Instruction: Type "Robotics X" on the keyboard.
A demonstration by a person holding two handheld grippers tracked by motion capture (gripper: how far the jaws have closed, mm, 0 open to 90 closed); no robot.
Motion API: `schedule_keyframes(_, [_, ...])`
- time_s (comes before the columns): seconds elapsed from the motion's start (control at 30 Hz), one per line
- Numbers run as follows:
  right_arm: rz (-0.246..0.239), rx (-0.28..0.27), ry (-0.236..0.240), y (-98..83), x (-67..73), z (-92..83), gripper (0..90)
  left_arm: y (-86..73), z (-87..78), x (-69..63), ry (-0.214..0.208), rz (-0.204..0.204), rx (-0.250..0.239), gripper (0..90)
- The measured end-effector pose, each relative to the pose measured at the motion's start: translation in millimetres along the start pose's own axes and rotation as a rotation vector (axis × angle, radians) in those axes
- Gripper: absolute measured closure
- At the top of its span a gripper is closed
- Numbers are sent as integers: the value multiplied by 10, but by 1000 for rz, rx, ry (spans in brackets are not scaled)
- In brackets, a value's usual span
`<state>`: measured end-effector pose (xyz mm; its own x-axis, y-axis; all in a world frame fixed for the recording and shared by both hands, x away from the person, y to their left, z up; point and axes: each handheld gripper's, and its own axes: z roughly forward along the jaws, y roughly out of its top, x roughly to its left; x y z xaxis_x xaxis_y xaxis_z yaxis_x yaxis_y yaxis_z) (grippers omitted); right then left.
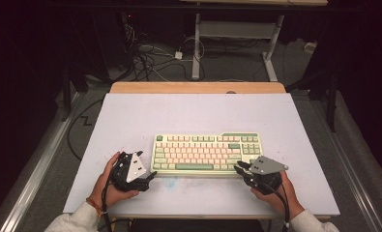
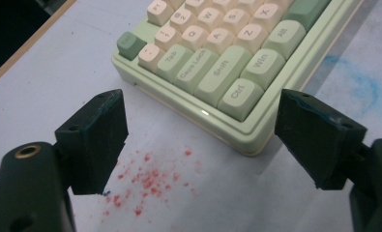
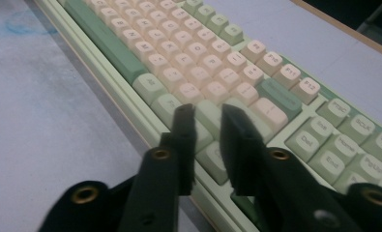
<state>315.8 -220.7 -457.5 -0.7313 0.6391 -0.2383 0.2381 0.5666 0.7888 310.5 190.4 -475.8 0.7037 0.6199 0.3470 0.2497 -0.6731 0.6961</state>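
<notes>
Mechanical keyboard (image 1: 206, 153), pale green case with cream and green keycaps, lies flat on the white desk (image 1: 130, 116), nearer the front edge than the back, roughly centred left to right, long side parallel to the front edge.

Left gripper (image 1: 150, 177) sits at the keyboard's front-left corner. In the left gripper view its jaws are spread wide, one on either side of the corner by the Ctrl key (image 2: 239, 93), touching nothing. Red speckles (image 2: 145, 181) mark the desk just below that corner.

Right gripper (image 1: 239, 168) is at the front-right end. In the right gripper view the jaws stand nearly pressed together, a narrow gap left between them, tips over the green keys (image 3: 208, 121) of the bottom row. I cannot tell whether the tips touch a keycap; nothing appears pinched between them.

Handling judgement: the case looks rigid, moderately heavy for its size, smooth plastic, so likely slippery under hard pads. Keycaps are the weak part: press-fitted, they can pop off or register presses if squeezed or levered. Best hold is the case rim at the two short ends or front corners, jaws spanning top to underside, both grippers together to keep it level. A one-ended lift would tilt and drag the far end across the desk.
</notes>
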Motion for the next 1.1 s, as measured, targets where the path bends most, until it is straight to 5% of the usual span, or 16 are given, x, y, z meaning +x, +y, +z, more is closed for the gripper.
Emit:
schedule_keyframes(0.13, [-1, 4, 22, 85, 6, 58, 894, -50, -16, -10, -2, -10, 10, 183])
schedule_keyframes(0.5, [-23, 23, 82, 382, 60, 402, 899, -62, 12, -15, -6, -8, 27, 183])
schedule_keyframes(1.1, [-51, 57, 84, 698, 32, 879, 900, -73, 22, -19, -19, -7, 35, 185])
